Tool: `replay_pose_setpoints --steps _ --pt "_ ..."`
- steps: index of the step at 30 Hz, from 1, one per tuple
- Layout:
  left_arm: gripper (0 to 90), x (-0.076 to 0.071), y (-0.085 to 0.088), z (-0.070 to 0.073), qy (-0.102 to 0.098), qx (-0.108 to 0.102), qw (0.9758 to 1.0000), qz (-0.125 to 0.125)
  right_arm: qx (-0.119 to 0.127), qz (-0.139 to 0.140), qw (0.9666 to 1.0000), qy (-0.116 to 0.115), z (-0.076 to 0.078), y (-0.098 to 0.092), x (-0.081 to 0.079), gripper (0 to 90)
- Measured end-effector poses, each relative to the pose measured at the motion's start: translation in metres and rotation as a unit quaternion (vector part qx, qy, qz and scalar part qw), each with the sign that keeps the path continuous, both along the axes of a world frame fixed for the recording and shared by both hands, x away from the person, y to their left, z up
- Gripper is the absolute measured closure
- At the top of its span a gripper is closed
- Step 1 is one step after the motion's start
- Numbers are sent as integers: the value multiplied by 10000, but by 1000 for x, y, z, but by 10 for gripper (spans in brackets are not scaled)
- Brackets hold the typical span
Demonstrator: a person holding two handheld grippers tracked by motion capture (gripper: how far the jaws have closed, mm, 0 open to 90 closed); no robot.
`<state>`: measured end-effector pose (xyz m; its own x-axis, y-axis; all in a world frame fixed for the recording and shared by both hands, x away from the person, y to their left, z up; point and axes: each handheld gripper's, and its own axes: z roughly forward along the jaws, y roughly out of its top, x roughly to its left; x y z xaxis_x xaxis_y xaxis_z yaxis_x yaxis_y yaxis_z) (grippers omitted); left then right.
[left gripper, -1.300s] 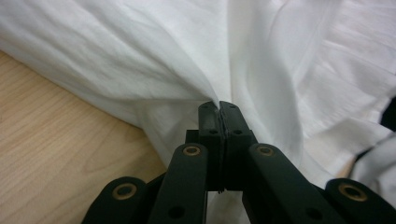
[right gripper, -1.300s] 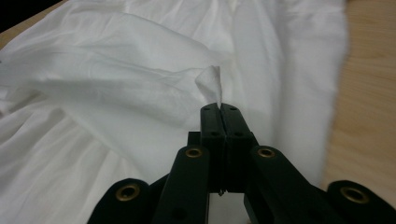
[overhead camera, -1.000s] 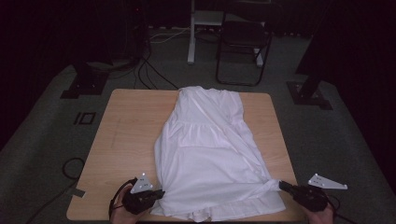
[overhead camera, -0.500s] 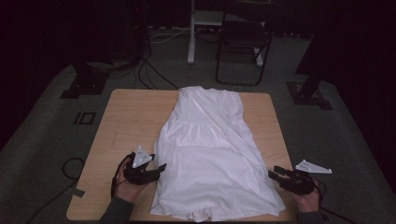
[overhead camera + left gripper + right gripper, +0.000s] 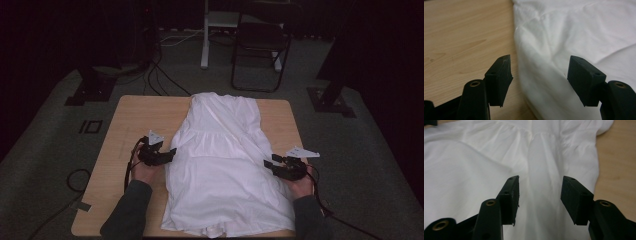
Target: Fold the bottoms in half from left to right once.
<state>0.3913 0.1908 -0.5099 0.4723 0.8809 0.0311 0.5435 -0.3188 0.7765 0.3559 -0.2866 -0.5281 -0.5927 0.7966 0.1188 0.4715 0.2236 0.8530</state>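
Both hand-held grippers, left (image 5: 170,153) and right (image 5: 269,167), have just been opening and stand wide and empty at the side edges of the white dress (image 5: 225,160), which lies lengthwise down the table (image 5: 130,120), hem at the near edge.

A plain white dress (image 5: 225,160), unpatterned, lies on a light tan wooden table (image 5: 135,115) with fine brown grain lines. The left gripper (image 5: 169,154) and right gripper (image 5: 270,165) are black, each topped by a pale grey plate, with brass-coloured screws by the jaws. The floor (image 5: 45,150) is dark grey-green carpet, the sleeves dark grey.
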Motion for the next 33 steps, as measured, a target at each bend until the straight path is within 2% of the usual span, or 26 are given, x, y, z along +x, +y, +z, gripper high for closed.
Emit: replay_pose_setpoints --steps 4,7,11,15,17,18,19,21,22,23,24,26,28,31,33 --pt "361 16 -2 -10 242 61 9997 66 -162 -138 9998 -62 3 15 23 467" --pt "362 25 -5 -16 391 42 9992 87 -438 -203 9988 -72 4 30 43 427" --pt "392 34 -10 -25 610 30 9981 85 -638 -293 9975 86 0 51 71 366" --pt "464 39 -13 -32 723 6 9974 49 -836 -319 9957 253 -9 70 91 295" --pt "568 39 -14 -35 771 40 9970 -6 -1024 -312 9938 303 -13 77 98 298" --pt "638 38 -15 -36 736 39 9973 -55 -1160 -349 9921 314 -15 81 101 342" --pt "722 38 -14 -37 733 -4 9972 -121 -1262 -356 9908 336 -15 83 103 452" --pt "819 37 -13 -36 752 -1 9971 -139 -1451 -486 9877 327 -14 82 105 676" --pt "836 36 -13 -36 753 45 9971 -123 -1427 -686 9870 291 -11 77 106 765" --pt "845 35 -12 -36 742 47 9972 -114 -1307 -898 9870 261 -7 70 107 828" --pt "848 35 -11 -36 742 47 9972 -109 -1235 -1144 9855 217 -2 61 108 871" --pt "849 34 -8 -36 745 -2 9971 -137 -1201 -1477 9816 178 3 45 109 881" --pt "850 33 -7 -37 710 -42 9974 -132 -1218 -1522 9802 333 -1 35 114 876" --pt "851 30 -7 -38 645 42 9978 -115 -1390 -1575 9767 443 -15 33 117 848" --pt "850 28 -5 -38 611 79 9980 -126 -1329 -1569 9769 583 -26 31 117 854"
